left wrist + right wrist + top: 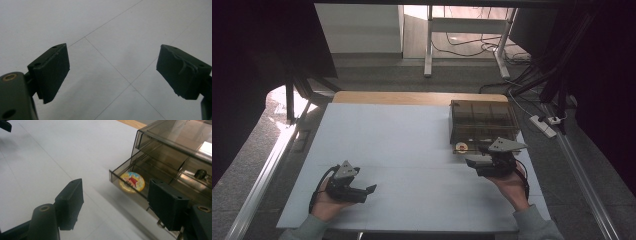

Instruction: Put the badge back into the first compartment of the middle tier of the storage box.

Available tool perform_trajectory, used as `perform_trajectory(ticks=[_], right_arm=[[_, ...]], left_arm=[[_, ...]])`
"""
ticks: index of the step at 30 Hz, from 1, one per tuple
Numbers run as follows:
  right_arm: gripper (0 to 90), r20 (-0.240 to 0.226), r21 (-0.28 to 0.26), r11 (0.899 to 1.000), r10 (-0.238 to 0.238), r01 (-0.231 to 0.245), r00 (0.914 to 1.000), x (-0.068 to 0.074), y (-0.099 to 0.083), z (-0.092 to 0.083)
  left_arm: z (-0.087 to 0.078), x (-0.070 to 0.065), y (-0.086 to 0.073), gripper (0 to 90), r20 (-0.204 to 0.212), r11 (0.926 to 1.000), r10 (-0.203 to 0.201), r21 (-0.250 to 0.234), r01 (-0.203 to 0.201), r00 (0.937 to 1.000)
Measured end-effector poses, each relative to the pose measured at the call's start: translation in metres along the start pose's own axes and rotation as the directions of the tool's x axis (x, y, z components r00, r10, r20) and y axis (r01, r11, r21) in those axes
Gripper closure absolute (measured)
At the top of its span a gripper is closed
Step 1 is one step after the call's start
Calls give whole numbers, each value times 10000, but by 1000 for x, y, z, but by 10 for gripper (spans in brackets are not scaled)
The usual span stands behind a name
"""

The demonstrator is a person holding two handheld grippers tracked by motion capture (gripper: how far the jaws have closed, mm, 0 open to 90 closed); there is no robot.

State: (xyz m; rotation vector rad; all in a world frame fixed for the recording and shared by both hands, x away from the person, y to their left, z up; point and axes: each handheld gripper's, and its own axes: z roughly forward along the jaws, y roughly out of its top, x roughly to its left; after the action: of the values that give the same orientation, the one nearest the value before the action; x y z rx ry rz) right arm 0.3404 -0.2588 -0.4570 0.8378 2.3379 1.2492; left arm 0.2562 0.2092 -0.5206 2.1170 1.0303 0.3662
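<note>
- We see the right gripper [115, 205] beside the smoky drawer box [483, 120], jaws apart with nothing between them.
- Its bottom drawer [125, 168] stands pulled out; a round yellow disc [132, 182] lies in its near corner, its print too blurred for us to read.
- A small dark object [200, 173] deeper inside is dim behind tinted plastic; we cannot identify it.
- The left gripper [112, 72] hangs over the bare white table [105, 22], jaws wide apart and empty.
</note>
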Motion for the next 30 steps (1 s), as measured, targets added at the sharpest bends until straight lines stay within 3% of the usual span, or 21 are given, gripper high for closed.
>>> perform_trajectory(ticks=[21, 30], right_arm=[[270, 26, 24, 9995, 306, -306, 9995, 18, -64, -36], [264, 56, 177, 9989, 440, -441, 9990, 9, -80, -35]], left_arm=[[0, 0, -1, 118, 73, 10000, 14, -16, -14, 10000], [0, -2, -1, 118, 79, 10000, 73, 18, -73, 9999]])
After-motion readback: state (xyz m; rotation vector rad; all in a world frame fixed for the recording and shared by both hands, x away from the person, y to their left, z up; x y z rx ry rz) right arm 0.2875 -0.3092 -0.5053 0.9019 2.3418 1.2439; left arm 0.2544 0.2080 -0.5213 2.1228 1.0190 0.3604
